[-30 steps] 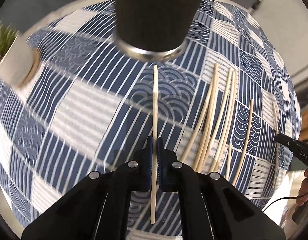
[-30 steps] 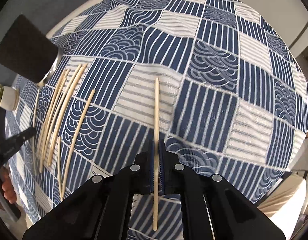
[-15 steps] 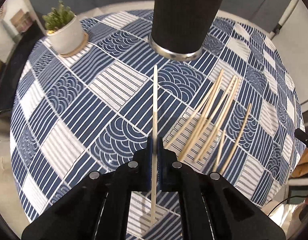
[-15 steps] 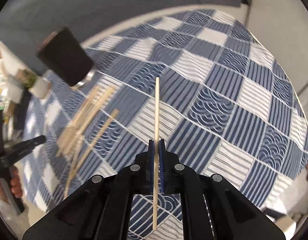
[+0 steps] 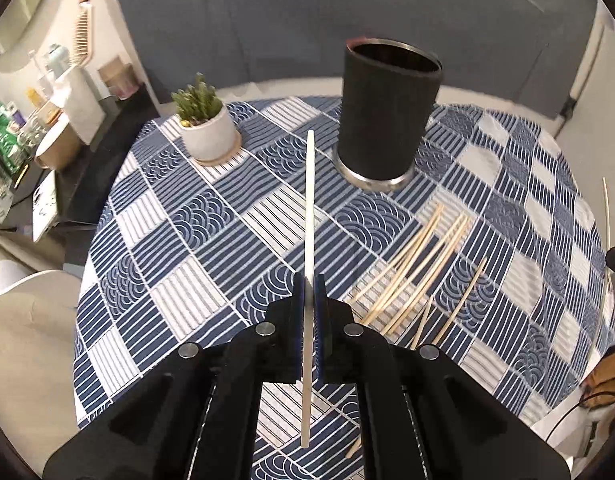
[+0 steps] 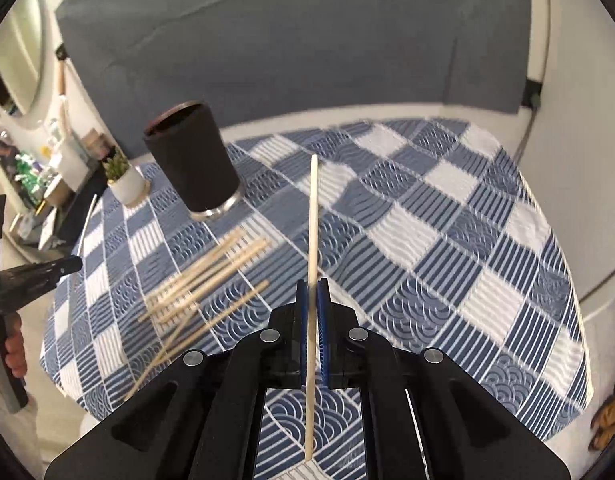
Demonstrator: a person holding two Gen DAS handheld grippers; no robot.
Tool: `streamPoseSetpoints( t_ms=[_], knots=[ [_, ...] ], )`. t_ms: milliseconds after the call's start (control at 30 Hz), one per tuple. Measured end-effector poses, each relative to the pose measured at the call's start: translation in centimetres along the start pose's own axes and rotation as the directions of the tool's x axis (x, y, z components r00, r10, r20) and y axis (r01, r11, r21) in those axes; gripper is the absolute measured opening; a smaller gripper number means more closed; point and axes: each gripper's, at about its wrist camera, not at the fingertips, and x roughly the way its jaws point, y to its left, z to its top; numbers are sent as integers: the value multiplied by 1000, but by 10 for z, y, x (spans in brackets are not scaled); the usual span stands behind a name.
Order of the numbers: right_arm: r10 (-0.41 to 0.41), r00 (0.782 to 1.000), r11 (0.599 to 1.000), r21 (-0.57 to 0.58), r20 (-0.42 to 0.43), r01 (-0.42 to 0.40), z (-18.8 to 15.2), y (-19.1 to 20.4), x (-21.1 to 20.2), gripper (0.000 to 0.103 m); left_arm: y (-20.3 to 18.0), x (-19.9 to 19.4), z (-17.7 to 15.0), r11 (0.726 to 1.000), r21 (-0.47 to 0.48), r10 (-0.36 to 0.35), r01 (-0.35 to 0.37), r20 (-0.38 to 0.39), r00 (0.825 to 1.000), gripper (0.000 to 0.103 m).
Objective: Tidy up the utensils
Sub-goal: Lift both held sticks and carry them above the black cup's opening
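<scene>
Tablecloth bears one holder, several chopsticks.

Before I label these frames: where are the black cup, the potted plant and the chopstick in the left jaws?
black cup [image 5: 383, 120], left wrist view, middle of its outer wall
potted plant [image 5: 207, 138], left wrist view, white pot's side
chopstick [image 5: 310, 208], left wrist view, shaft ahead of the jaws

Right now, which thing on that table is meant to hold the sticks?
Find the round table's blue-and-white patterned cloth. Beyond the loose chopsticks stands the tall black cup, open on top with a shiny metal base. Its neighbour, the small white plant pot, is squat and holds greenery.
</scene>
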Motion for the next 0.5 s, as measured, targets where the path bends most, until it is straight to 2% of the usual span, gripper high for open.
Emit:
streamPoseSetpoints(
  t_ms=[200,300,400,500],
  knots=[
    [73,995,997,-39,68,-71,27,13,-18,5,14,-33,21,999,-27,37,-35,85,996,4],
    [87,990,994,-73,115,-79,43,24,-27,5,19,-48,37,998,-33,51,-47,132,990,4],
    [110,981,991,-89,158,-97,59,34,-34,5,20,-62,54,999,-35,33,-28,175,984,4],
    [100,975,991,-107,199,-80,75,45,-39,5,17,-73,73,1000,-22,25,-20,221,975,4]
  ],
)
